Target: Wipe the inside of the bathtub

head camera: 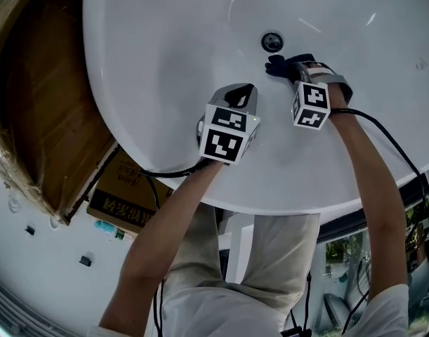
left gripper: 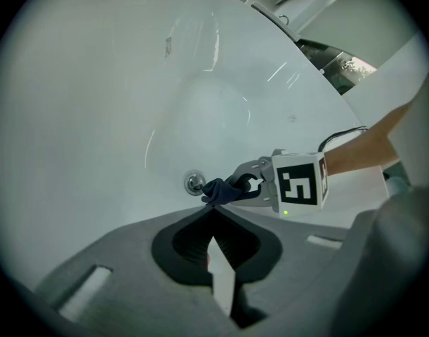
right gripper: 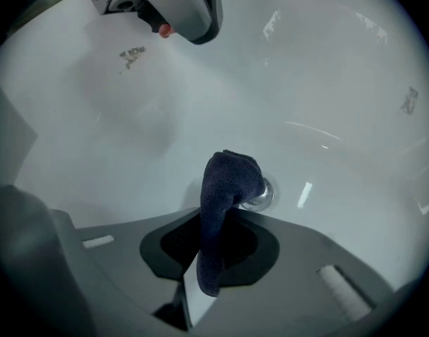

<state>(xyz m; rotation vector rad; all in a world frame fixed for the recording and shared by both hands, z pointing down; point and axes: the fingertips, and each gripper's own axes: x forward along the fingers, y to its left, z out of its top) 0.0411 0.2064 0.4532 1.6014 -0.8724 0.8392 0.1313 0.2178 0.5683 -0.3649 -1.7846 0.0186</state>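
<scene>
The right gripper (right gripper: pixel 213 220) is clenched on a dark cloth (right gripper: pixel 225 184), pinching it low so that a bunched end sticks out past the jaws. That end sits at the near edge of the drain (right gripper: pixel 262 194), on the floor of the bathtub (right gripper: pixel 326 83). The pictures do not settle whether it presses on the surface or hangs just above it.

The left gripper (left gripper: pixel 214 216) has its jaws brought together with nothing between them. It hovers short of the drain, toward the near rim and to the person's left, taking no part in the wiping.

The work looks to be under way. The cloth is down at the drain, so the floor around it is probably the patch in hand. The white surface shows no streaks, wet trails or dirt to mark wiped from unwiped, so how much is done cannot be read. The sloping walls away from the drain likely remain.

Both forearms reach over the near rim and down into the tub. The right arm is stretched further, all the way to the drain, with a cable trailing along it. The left arm is more bent and stops closer to the rim.
</scene>
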